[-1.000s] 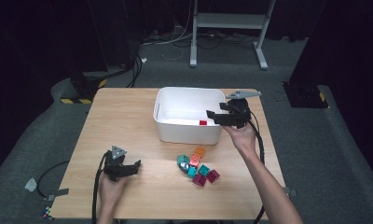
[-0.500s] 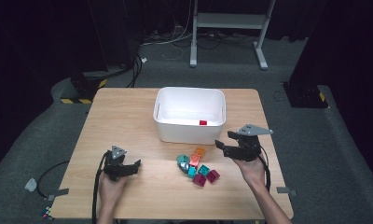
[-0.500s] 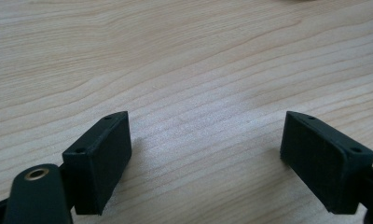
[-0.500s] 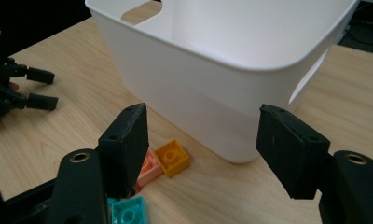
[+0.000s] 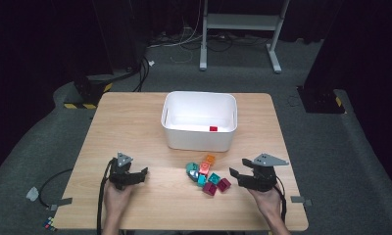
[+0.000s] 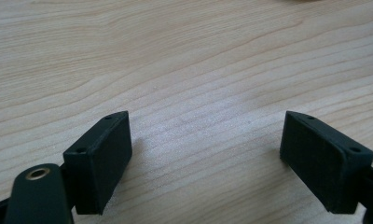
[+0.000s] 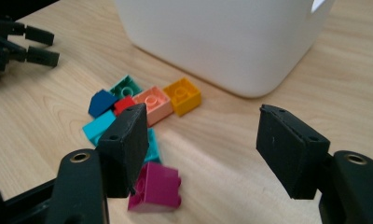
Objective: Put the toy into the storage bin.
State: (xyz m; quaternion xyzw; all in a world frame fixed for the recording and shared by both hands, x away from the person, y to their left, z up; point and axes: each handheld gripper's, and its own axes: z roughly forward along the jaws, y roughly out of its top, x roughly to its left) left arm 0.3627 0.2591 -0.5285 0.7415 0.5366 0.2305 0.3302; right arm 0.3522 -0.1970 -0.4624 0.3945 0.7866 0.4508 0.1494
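Bricks (image 5: 207, 175) before tub (image 5: 199, 120) (one brick (image 5: 213, 129) inside), between grippers.

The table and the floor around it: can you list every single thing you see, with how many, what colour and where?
Tub: one, white, middle of the table, towards the far edge.
Small brick: one, red, inside the tub.
Loose bricks: a pile of about eight, orange, pink, green, blue, red, teal and magenta, on the table in front of the tub.
Table: one, light wood.
Metal stand: one, pale grey, on the floor behind the table.
Cables: several, dark and white, on the floor behind the table.
Left gripper: one, black, open, near edge, left of the pile.
Right gripper: one, black, open, right of the pile.
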